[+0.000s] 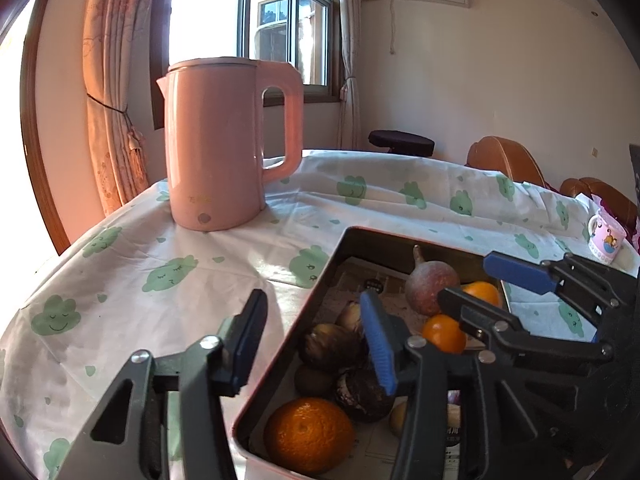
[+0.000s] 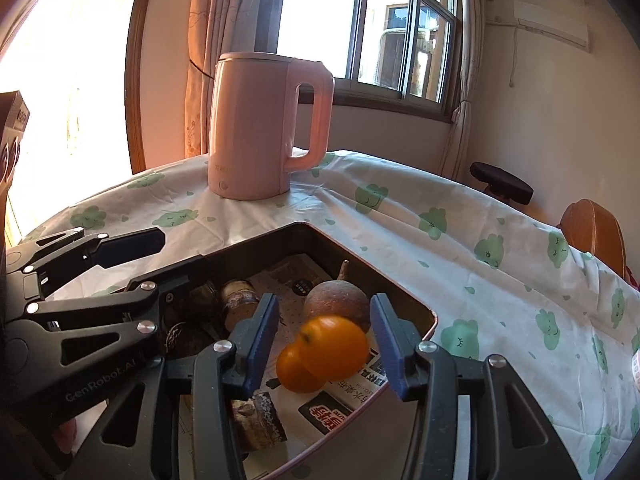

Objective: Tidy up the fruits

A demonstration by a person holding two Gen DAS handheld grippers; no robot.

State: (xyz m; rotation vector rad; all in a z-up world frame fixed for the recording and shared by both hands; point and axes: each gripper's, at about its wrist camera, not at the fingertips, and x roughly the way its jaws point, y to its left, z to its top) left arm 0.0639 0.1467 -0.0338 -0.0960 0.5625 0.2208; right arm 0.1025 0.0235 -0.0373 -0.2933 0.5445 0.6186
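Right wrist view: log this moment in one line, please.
right gripper: open, above tray | blurred orange between pads, not pressed | left gripper: open, empty | kettle: upright on table

The table (image 2: 480, 264), draped in a cloud-print cloth, carries a tray (image 2: 256, 242) of fruit just before a pink kettle (image 2: 256, 128).

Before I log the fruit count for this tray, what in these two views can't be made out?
- Tray, left wrist view: near end hidden behind the left gripper and cut by the bottom edge.
- Small orange, right wrist view: motion-blurred between the right gripper fingers; touching the pads or not, unclear.
- Dark brown items, left wrist view: shadowed, kind unclear.
- Mug, left wrist view: print too small.
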